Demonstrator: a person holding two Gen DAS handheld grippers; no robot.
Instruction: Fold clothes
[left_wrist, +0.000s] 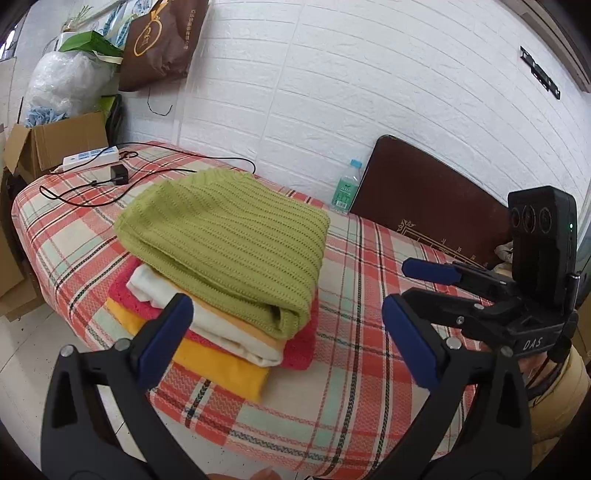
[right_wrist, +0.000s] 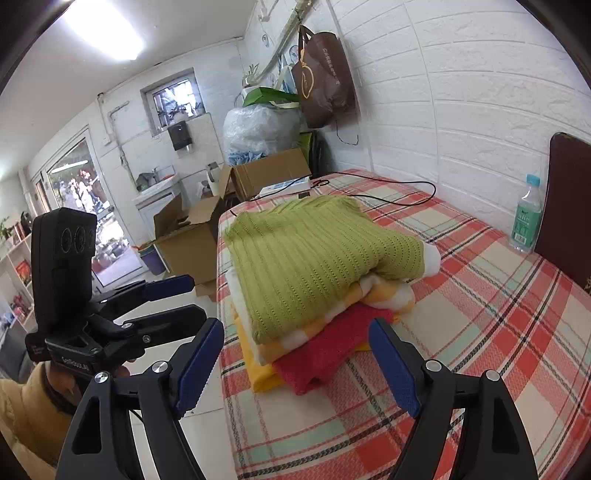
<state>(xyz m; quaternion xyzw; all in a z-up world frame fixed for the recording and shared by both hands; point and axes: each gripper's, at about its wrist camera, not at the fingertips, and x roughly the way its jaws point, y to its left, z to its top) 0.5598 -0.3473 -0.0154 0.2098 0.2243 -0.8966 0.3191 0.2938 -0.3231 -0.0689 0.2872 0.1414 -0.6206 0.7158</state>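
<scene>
My left tongs (left_wrist: 288, 345) hang wide apart and empty at the near edge of the plaid bed (left_wrist: 369, 369), and my right tongs (right_wrist: 295, 363) gape just as wide, holding nothing. The stack of folded clothes (left_wrist: 221, 280) lies at about eleven o'clock from the left tongs and at twelve from the right, near both. A green knit sweater (right_wrist: 310, 258) sits on top, its long axis running away from me toward the wall. I judge the left tongs slightly nearer. Beneath it, white, yellow and red layers show only their edges; how many garments there are I cannot tell.
</scene>
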